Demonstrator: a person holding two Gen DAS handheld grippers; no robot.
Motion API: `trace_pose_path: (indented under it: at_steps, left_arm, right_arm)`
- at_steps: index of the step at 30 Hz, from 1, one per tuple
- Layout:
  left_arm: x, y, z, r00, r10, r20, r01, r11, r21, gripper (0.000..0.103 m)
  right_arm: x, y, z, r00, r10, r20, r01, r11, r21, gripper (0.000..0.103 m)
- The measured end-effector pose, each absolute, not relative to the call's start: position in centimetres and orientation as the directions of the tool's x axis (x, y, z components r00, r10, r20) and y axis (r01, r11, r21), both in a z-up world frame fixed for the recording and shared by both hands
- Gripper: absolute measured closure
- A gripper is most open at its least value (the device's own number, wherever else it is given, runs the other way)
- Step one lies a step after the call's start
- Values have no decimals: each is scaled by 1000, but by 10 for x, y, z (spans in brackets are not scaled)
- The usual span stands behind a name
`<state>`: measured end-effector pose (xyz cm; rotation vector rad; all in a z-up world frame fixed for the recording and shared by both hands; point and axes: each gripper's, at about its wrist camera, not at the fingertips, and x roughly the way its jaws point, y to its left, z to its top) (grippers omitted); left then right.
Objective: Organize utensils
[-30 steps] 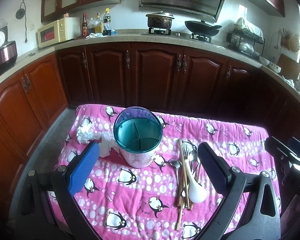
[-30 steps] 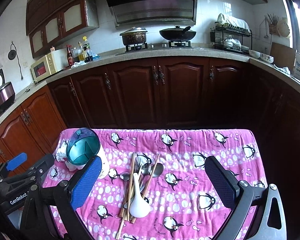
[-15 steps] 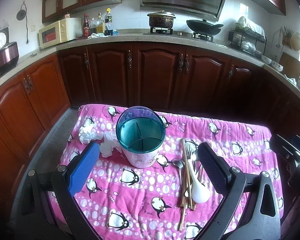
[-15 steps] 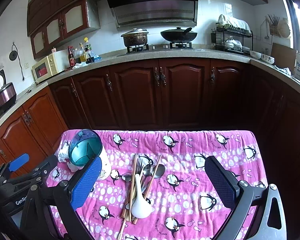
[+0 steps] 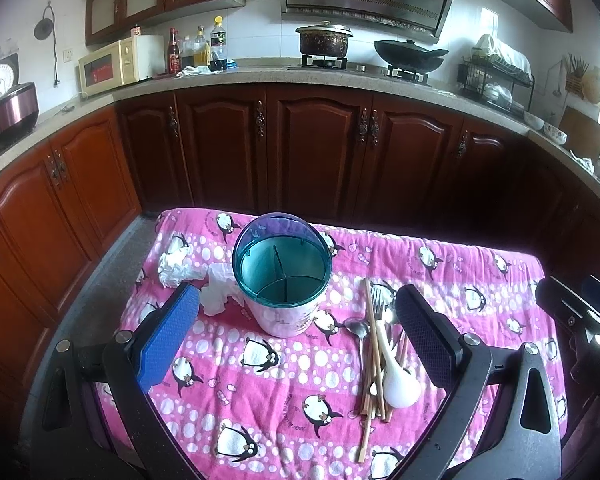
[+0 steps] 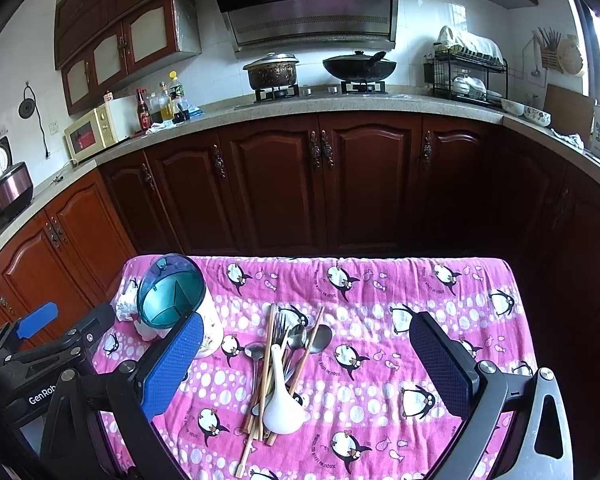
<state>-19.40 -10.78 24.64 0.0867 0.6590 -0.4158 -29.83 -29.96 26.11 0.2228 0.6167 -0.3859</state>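
Both your grippers, left (image 5: 296, 328) and right (image 6: 306, 350), gape empty; crumpled tissues (image 5: 180, 266) crowd the caddy (image 5: 282, 276), utensil pile (image 6: 278, 364) beside it.

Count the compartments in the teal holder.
3. The holder stands on the pink cloth, split by dividers: one compartment at its left, one at the far right, one nearest the camera. All look empty.

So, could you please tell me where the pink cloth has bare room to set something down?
The pink cloth is bare right of the utensil pile, out to its right edge, and in front of the utensil holder. It is crowded on the left, where crumpled tissues sit beside the holder.
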Motion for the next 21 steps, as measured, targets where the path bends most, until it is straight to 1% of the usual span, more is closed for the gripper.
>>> trace_pose_path:
  at_steps: [21]
  left_arm:
    - [-186, -114, 233, 694, -340, -635, 399, 915, -55, 4]
  right_arm:
    - [-287, -305, 248, 726, -269, -633, 411, 908, 86, 0]
